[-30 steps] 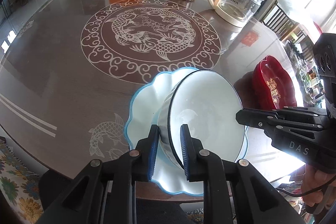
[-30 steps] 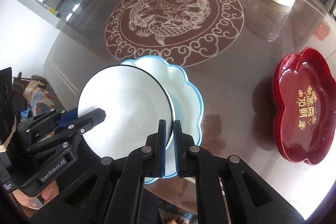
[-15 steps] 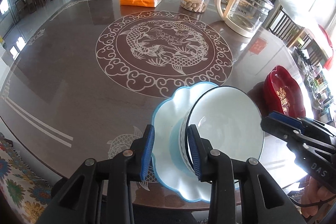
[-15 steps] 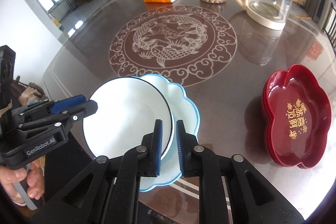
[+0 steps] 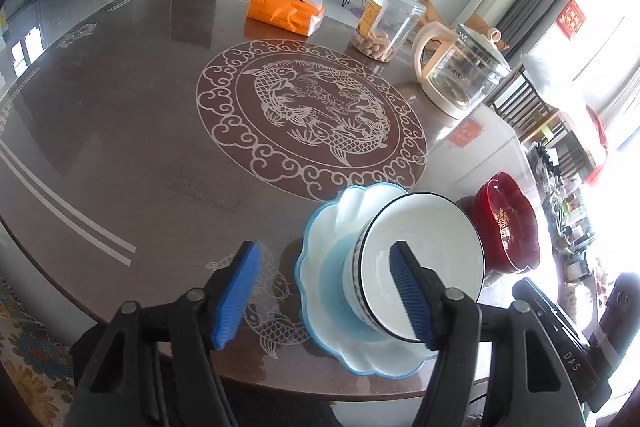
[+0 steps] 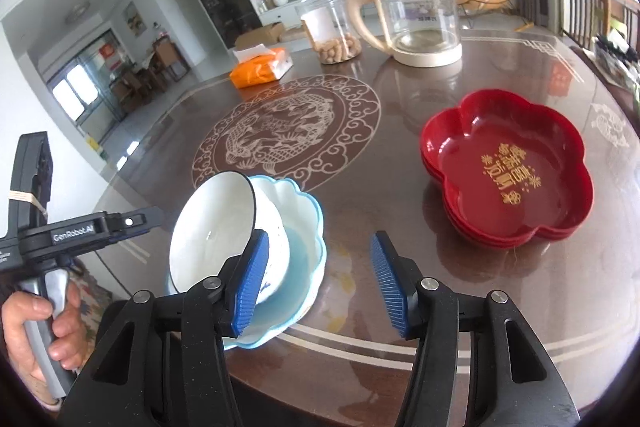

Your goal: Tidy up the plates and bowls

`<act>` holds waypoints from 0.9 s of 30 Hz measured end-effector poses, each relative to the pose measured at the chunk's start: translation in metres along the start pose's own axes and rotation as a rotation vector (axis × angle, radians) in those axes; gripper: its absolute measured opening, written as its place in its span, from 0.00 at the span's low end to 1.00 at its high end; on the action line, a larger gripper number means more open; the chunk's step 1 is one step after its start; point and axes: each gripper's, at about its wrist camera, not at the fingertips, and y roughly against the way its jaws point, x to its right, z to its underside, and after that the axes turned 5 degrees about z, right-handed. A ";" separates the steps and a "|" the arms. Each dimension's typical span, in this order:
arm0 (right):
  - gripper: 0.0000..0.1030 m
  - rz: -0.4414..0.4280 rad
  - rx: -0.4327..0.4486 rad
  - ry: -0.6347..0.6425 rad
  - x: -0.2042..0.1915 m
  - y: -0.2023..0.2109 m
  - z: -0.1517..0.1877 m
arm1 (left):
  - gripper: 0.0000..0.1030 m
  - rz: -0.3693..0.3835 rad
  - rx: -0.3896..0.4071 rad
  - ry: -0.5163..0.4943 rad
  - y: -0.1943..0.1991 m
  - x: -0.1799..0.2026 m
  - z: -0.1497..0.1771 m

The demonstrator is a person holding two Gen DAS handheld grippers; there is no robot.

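Note:
A white bowl (image 5: pixel 424 259) with a dark rim leans tilted inside a light-blue scalloped plate (image 5: pixel 320 267) near the table's front edge. My left gripper (image 5: pixel 324 291) has its jaws opening; its right pad shows in front of the bowl, and no pad presses on anything. In the right wrist view the bowl (image 6: pixel 212 227) and blue plate (image 6: pixel 308 223) lie at the lower left. My right gripper (image 6: pixel 319 283) also has its jaws opening, with only the plate's edge and table between them. A stack of red flower-shaped plates (image 6: pixel 508 167) sits to the right.
At the back of the brown round table (image 5: pixel 140 131) stand a glass kettle (image 5: pixel 460 75), a clear jar of nuts (image 5: pixel 384 27) and an orange tissue pack (image 5: pixel 286 11). A hand (image 6: pixel 36 319) holds the left tool's handle. The table's near edge runs just below the blue plate.
Both grippers were shut on the bowl's rim; now both have let go, spread wide and drawn back. The bowl stays tilted in the blue plate.

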 end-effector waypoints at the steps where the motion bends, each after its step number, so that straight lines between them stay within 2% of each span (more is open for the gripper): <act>1: 0.58 0.016 0.012 -0.007 0.002 0.003 0.005 | 0.74 0.006 0.024 0.008 0.007 -0.005 0.004; 7: 0.61 0.120 0.082 0.038 0.005 0.017 0.030 | 0.75 0.023 0.112 0.030 0.035 -0.027 0.026; 17: 0.63 0.254 0.115 0.128 0.015 0.030 0.053 | 0.75 -0.012 0.141 0.085 0.051 -0.058 0.032; 23: 0.65 0.319 0.163 0.115 0.037 0.045 0.067 | 0.75 -0.056 0.139 0.054 0.053 -0.062 0.034; 27: 0.65 0.345 0.175 0.095 0.054 0.053 0.073 | 0.75 -0.080 0.134 0.078 0.051 -0.068 0.032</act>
